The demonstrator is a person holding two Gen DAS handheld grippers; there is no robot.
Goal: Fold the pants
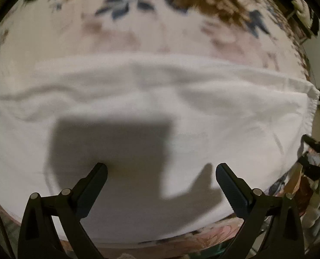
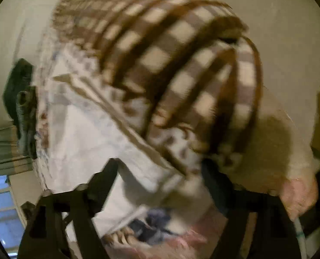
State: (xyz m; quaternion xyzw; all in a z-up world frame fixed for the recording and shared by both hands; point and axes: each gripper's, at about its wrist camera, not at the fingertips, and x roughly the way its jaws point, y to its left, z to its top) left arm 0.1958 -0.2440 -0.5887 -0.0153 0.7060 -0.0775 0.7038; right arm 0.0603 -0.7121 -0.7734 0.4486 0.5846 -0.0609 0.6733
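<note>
1. The white pants (image 1: 160,99) lie spread across a floral bedcover (image 1: 155,21), filling the middle of the left wrist view from edge to edge. Soft creases run sideways across the upper part of the cloth, and a gathered, elastic-looking hem (image 1: 311,105) shows at its right end, near the edge of the bed.

2. The left gripper (image 1: 161,172) hangs over the near part of the pants, pointing down at them. Its two black fingers (image 1: 95,185) stand wide apart with only flat white cloth showing between them; nothing is pinched. The gripper's dark shadow (image 1: 110,149) falls on the pants just above the fingertips.

3. At the far right of the left wrist view a dark, blurred shape sits beside the hem; what it is cannot be told.

4. The right wrist view is heavily blurred. The right gripper (image 2: 160,170) has its fingers (image 2: 103,179) spread apart, with no cloth clamped between them. Whether the white fabric there belongs to the pants cannot be told.

5. Beyond those fingers lies a rumpled heap: a brown-and-cream checked blanket (image 2: 170,49) on top of white printed cloth (image 2: 80,129).

6. A pale wall (image 2: 278,21) rises behind the heap, and a dark object (image 2: 19,90) sits at its left side.
</note>
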